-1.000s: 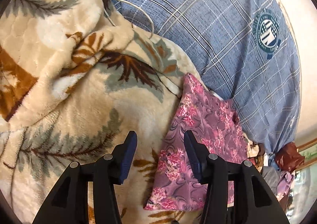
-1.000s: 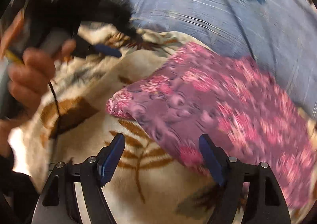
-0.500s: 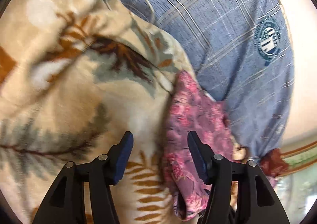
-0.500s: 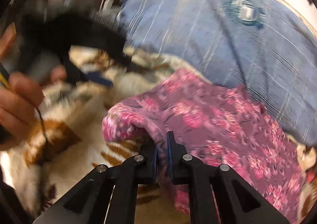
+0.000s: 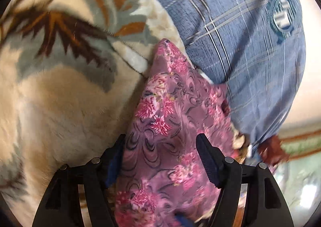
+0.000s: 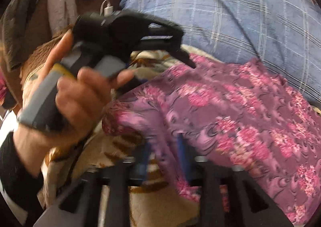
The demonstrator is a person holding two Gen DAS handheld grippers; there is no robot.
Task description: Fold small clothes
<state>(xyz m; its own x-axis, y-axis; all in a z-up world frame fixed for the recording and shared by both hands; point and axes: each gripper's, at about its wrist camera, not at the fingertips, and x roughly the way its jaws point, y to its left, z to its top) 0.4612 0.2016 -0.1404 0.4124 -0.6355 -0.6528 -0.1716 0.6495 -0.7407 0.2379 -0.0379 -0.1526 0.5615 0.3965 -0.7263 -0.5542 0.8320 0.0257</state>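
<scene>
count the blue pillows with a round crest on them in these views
1. The blue plaid pillow with one round crest lies at the far side, behind the floral purple cloth; the right wrist view shows the same pillow. Others could be hidden outside the frames.

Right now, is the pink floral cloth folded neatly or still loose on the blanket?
Still loose. The pink floral cloth lies rumpled on the blanket, its near edge curled over, with no flat squared shape visible.

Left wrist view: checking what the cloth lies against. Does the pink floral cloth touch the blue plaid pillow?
Yes, the cloth's far right edge lies against the pillow, which rises directly behind it.
</scene>
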